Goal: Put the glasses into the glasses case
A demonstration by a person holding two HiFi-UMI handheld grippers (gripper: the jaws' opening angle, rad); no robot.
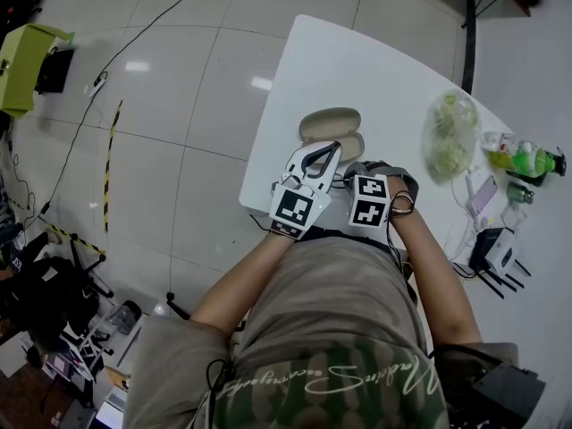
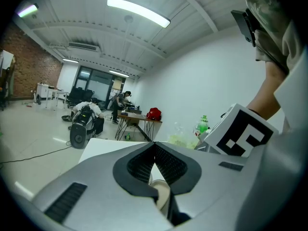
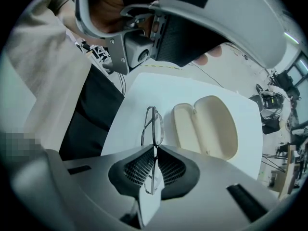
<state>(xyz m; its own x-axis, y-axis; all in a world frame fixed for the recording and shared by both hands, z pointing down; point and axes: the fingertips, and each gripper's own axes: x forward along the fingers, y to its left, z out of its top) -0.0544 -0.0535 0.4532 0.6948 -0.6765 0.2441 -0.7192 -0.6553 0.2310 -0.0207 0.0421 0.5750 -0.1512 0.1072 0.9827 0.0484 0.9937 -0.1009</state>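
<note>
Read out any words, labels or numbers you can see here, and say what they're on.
Shirt: cursive lettering, too blurred to read.
Green bottle: label too small to read.
Left gripper and right gripper: square markers on their cubes only, no words.

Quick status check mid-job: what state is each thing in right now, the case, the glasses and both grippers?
glasses case: open, empty, lying on the table
glasses: clamped between jaws, outside the glasses case
right gripper: shut on glasses
left gripper: shut, empty
</note>
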